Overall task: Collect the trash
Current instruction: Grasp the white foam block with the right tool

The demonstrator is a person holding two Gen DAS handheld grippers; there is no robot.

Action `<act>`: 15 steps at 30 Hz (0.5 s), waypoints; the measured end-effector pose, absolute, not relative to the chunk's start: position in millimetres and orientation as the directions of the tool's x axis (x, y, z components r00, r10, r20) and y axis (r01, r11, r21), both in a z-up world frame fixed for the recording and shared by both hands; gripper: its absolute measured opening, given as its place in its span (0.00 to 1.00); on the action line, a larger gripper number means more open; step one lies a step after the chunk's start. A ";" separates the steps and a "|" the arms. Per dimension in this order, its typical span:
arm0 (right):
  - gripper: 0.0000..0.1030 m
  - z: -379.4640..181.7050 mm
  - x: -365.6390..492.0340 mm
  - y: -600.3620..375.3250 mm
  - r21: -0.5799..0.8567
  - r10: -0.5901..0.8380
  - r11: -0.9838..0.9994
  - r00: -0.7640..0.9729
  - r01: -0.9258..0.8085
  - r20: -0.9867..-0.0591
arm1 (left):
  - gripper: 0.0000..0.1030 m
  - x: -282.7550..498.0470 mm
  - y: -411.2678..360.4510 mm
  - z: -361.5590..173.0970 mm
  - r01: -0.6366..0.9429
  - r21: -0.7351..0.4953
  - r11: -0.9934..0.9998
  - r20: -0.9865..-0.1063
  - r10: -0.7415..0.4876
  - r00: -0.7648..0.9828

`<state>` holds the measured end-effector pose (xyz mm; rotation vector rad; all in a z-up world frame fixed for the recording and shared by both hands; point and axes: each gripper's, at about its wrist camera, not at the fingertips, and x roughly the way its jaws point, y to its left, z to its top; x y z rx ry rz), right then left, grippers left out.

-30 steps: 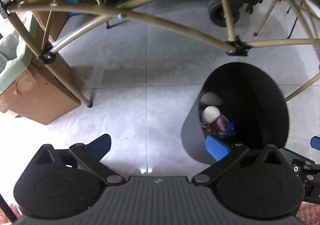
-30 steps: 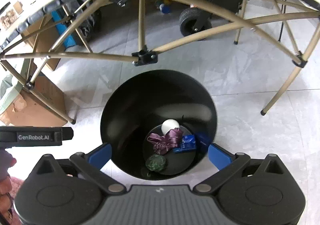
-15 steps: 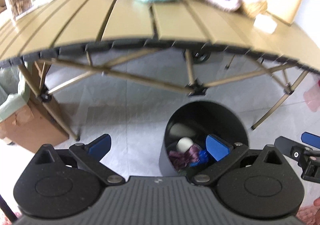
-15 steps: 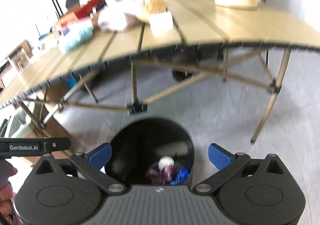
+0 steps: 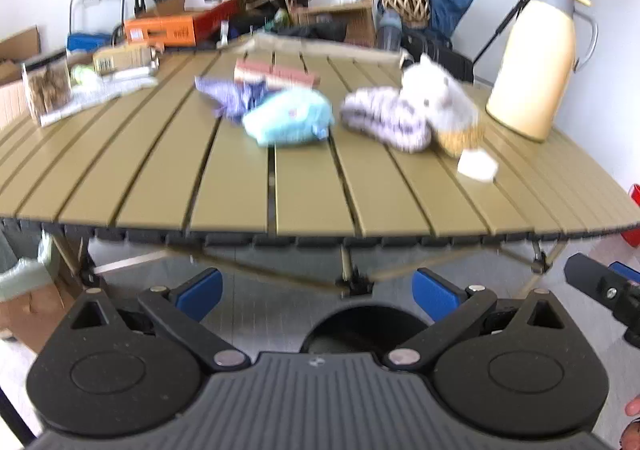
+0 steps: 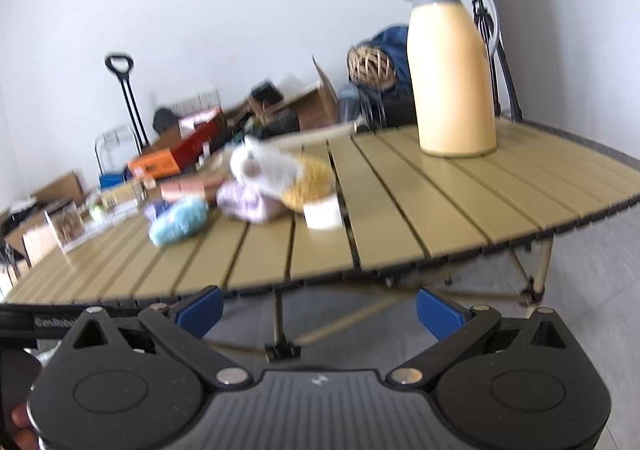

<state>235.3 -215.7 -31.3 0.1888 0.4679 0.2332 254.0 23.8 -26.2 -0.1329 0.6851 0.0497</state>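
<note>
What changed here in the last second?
Both grippers tilted up from looking down into the black bin to facing the slatted table top. The left gripper and right gripper took hold of nothing; both stayed open and empty.

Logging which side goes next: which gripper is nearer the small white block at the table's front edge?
Right, probably. The small white block sits just left of centre ahead of the right gripper. From the left gripper it lies far off to the right. Both grippers are open and empty.
</note>
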 end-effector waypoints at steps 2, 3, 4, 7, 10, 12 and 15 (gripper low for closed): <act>1.00 -23.9 238.6 -215.5 0.231 0.264 0.956 0.878 -0.183 -0.398 | 1.00 258.3 25.6 -20.1 -0.096 -0.119 0.988 -0.616 0.003 0.788; 1.00 -21.4 241.1 -214.9 0.227 0.261 0.957 0.884 -0.183 -0.389 | 1.00 260.6 26.7 -17.4 -0.100 -0.123 0.987 -0.607 0.005 0.794; 1.00 -19.4 244.3 -214.0 0.223 0.258 0.958 0.889 -0.182 -0.380 | 1.00 263.5 27.2 -13.9 -0.102 -0.122 0.987 -0.594 0.009 0.804; 1.00 -12.4 253.6 -214.4 0.229 0.267 0.954 0.900 -0.195 -0.345 | 1.00 271.7 28.4 -5.4 -0.108 -0.110 0.988 -0.558 0.029 0.829; 1.00 -6.7 262.3 -213.3 0.231 0.275 0.950 0.911 -0.209 -0.308 | 1.00 284.3 32.3 0.2 -0.117 -0.125 0.985 -0.541 0.031 0.841; 1.00 -4.3 273.1 -209.9 0.215 0.257 0.956 0.920 -0.198 -0.296 | 1.00 293.1 36.6 2.3 -0.119 -0.156 0.981 -0.537 0.018 0.844; 1.00 -5.6 293.1 -201.1 0.169 0.213 0.971 0.928 -0.167 -0.307 | 1.00 307.5 39.9 5.8 -0.130 -0.158 0.979 -0.528 0.027 0.849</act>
